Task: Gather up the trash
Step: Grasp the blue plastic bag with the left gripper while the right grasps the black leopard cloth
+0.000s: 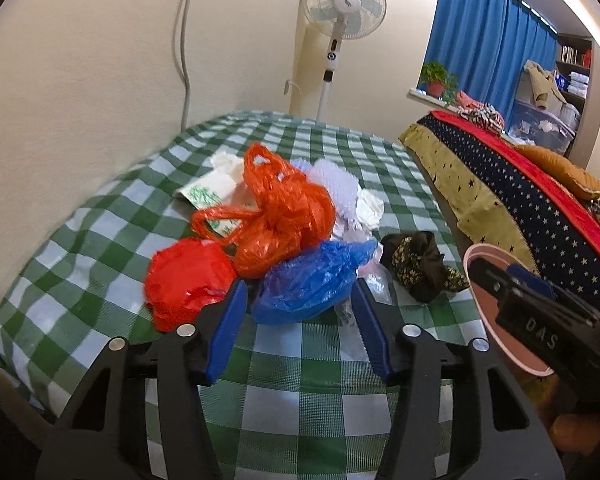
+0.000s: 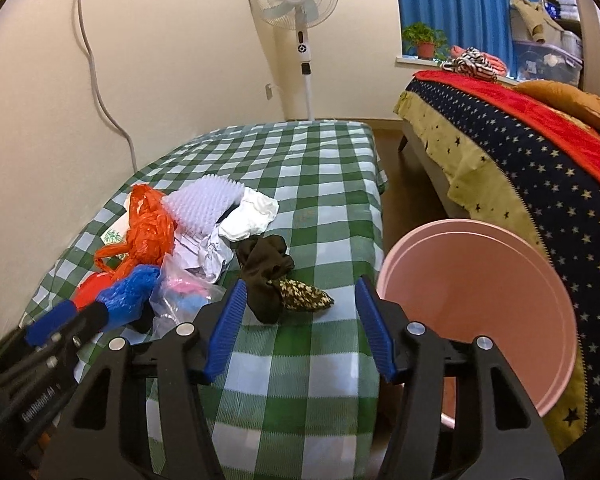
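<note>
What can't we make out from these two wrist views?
- Bucket: its bottom is hidden by its own near wall in the right view; in the left view the right claw covers most of it.
- Clear bag: contents only pink and blue blurs, right view.
- Pile base under the orange bag and blue bag: hidden, left view.
- Left claw: whether its pads touch the blue bag is unclear.

Right gripper [image 2: 300, 300] agape, dark sock [image 2: 272, 280] between, pink bin [image 2: 480, 300] beside, checked table [image 2: 320, 184].
</note>
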Available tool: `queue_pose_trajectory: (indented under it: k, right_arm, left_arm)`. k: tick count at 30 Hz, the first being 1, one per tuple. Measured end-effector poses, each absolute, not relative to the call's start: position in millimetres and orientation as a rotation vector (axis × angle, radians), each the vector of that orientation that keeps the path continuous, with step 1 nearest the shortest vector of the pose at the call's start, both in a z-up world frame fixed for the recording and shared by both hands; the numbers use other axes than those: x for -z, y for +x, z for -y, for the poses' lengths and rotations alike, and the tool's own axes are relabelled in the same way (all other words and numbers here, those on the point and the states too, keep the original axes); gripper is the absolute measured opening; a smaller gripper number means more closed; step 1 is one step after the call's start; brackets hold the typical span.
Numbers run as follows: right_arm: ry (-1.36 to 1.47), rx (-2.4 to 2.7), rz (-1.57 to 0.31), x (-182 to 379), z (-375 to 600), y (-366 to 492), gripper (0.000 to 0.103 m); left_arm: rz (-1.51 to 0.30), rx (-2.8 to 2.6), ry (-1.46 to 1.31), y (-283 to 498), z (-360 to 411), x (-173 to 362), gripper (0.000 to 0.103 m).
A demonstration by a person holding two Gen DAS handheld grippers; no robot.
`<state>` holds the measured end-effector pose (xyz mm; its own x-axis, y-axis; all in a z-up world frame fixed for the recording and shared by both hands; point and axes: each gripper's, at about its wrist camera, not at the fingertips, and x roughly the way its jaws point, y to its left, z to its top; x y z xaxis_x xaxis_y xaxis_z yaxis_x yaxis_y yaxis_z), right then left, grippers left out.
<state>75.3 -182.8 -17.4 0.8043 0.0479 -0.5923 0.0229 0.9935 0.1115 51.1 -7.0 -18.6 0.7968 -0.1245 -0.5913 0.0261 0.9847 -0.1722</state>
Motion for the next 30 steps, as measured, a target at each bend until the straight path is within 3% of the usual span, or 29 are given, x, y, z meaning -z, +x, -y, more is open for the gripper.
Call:
queue_pose_trajectory:
  k: [7,14,15,19,22,30]
  right_arm:
    - [0.128,-0.044,-0.682,29.8,180.0,98.9,0.058]
    - [0.101,-0.079,-0.722,38.8,169.1,110.8,0.058]
    - [0.097,-0.083,-0.727,39.3,168.6,110.8,0.056]
    - [0.083,-0.108,-0.755,43.5,165.3,113.2,0.025]
    - [0.091,-0.13,-0.765,44.4,165.6,112.3,0.009]
    - [0.104,-0.125,-0.726,30.9,169.8,100.8,0.004]
  left_arm:
    - [-0.676,0.089,-0.162,59.7,7.6,27.0,0.042]
    - [-0.698,0.1,-0.166,63.2,5.7,33.7,0.015]
    - [-0.701,0.102,-0.169,63.6,5.4,34.3,0.013]
    - [-0.711,0.11,-0.186,63.1,2.4,35.1,0.007]
    - [-0.699,0.116,-0.181,61.3,3.3,31.6,0.006]
    - [-0.668,0.136,-0.181,51.3,3.6,19.2,0.005]
